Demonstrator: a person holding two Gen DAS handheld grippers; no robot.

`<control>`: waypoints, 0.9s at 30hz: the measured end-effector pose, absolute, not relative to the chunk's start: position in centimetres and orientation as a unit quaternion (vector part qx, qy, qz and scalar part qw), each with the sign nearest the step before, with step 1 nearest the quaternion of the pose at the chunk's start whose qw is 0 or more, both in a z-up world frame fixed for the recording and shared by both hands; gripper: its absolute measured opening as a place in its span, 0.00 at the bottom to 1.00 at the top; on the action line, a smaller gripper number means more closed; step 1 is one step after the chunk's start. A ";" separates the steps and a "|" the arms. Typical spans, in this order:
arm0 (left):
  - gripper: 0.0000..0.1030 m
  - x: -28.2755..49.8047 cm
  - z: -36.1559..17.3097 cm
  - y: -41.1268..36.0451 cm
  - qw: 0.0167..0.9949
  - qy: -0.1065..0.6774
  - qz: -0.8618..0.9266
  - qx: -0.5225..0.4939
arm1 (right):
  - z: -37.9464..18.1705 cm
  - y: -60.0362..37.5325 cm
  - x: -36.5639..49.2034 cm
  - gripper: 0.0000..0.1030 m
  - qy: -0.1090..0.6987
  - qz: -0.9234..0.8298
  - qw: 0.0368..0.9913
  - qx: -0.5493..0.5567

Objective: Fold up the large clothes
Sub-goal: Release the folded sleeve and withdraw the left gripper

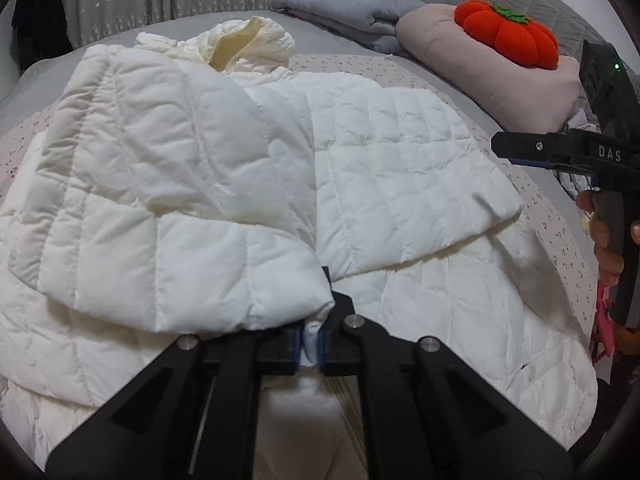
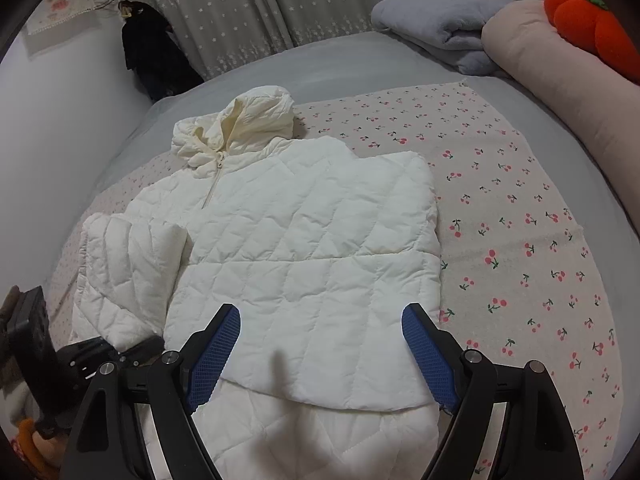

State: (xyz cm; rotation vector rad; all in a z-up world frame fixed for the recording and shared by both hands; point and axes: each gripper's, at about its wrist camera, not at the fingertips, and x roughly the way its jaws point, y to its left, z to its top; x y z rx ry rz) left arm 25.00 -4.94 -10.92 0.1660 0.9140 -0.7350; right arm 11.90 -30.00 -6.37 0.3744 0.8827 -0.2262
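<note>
A white quilted hooded jacket [image 2: 312, 240] lies front-up on the bed, hood [image 2: 248, 120] at the far end. Its right sleeve is folded across the chest. The other sleeve [image 1: 180, 200] is lifted over the jacket's left side, and my left gripper [image 1: 310, 346] is shut on its cuff, with white fabric pinched between the blue pads. In the right wrist view the left gripper [image 2: 136, 350] shows at the lower left under that sleeve [image 2: 128, 264]. My right gripper [image 2: 320, 344] hovers open over the jacket's hem with nothing between its fingers.
A cherry-print sheet [image 2: 520, 240] covers the bed under the jacket. At the head end lie a folded grey blanket [image 2: 440, 20] and a beige pillow [image 2: 560, 80] bearing an orange pumpkin plush [image 1: 508, 32]. A dark garment [image 2: 152, 56] hangs by the star-print curtain.
</note>
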 end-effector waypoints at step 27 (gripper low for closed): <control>0.69 25.8 -7.1 13.9 0.875 0.446 -0.185 -0.014 | -7.7 -5.5 19.9 0.82 0.471 0.028 0.876 -0.098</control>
